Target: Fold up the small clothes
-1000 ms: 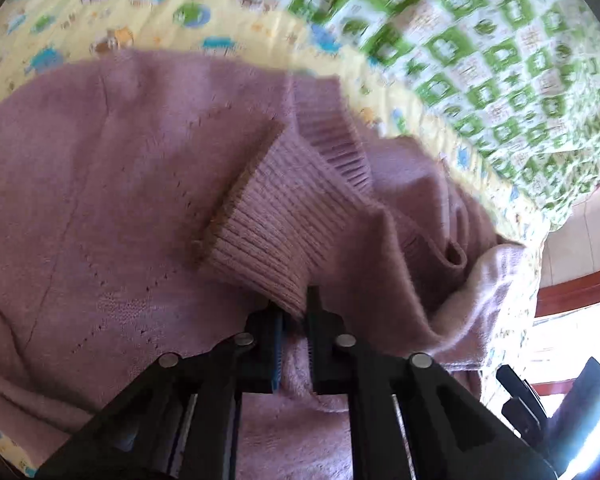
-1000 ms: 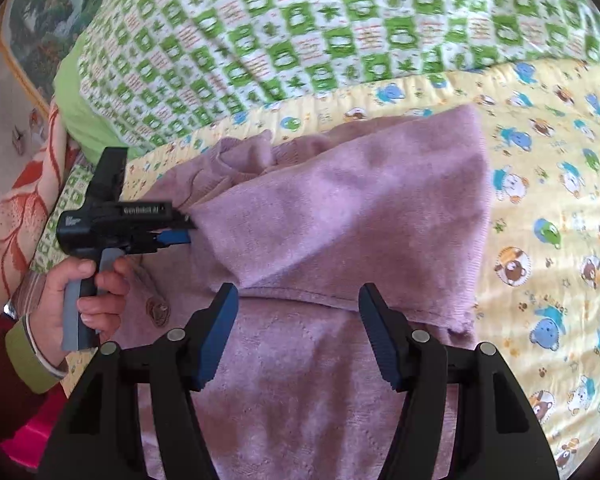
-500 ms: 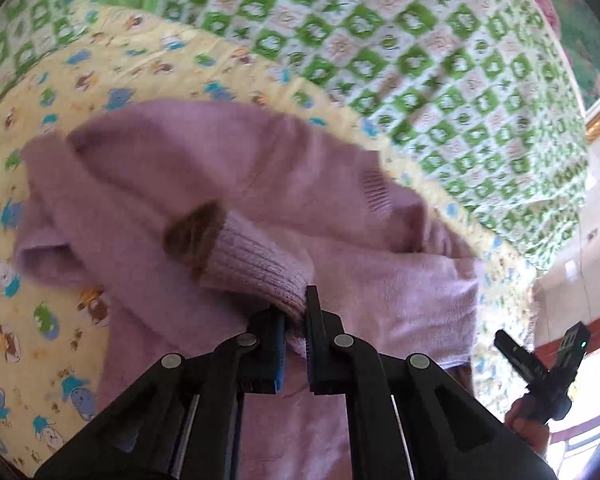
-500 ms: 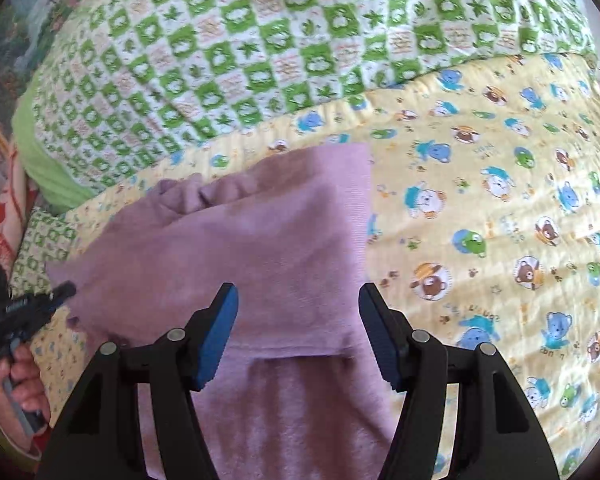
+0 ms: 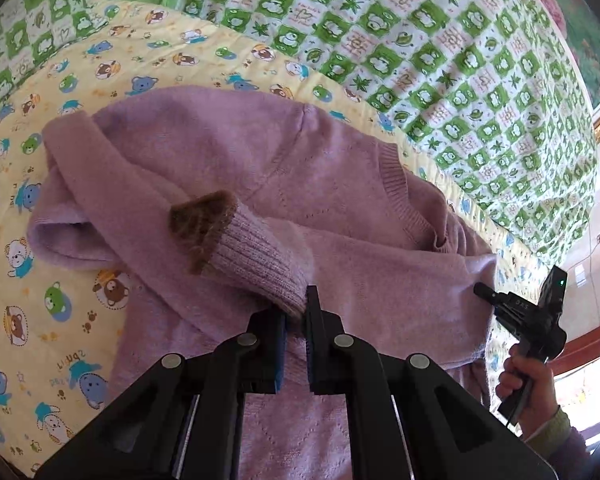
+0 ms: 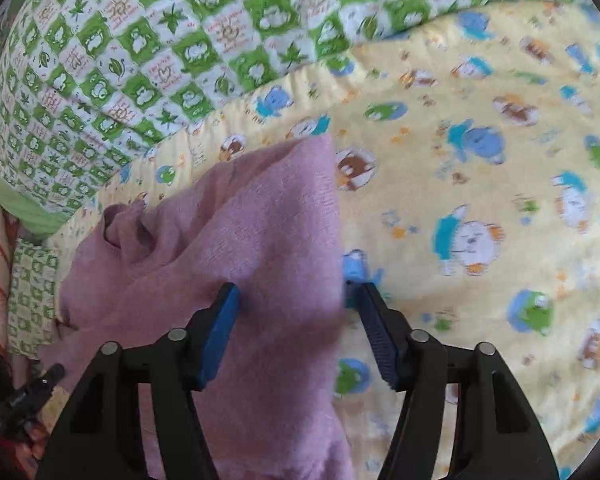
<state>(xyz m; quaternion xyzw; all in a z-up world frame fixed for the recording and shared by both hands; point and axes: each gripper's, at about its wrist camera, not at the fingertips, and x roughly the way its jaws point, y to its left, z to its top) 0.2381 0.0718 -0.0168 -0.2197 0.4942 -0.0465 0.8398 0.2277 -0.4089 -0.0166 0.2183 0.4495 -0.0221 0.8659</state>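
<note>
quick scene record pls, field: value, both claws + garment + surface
garment: purple knit sweater, partly folded, lying on the yellow quilt
left claw: shut on the ribbed cuff of one sleeve, held over the sweater body
right claw: open, above the sweater's folded edge, gripping nothing
surface: yellow cartoon-print quilt
behind: green checked blanket
right hand: visible in left wrist view, holding its handle

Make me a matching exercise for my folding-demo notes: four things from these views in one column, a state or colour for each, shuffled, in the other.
1. left gripper
2. right gripper
3. sleeve cuff
4. bear-print sheet

A. yellow
B. jaws wide apart
C. ribbed purple with brown trim
D. clamped on knit fabric

Pairs: 1-D, 2-B, 3-C, 4-A
</note>
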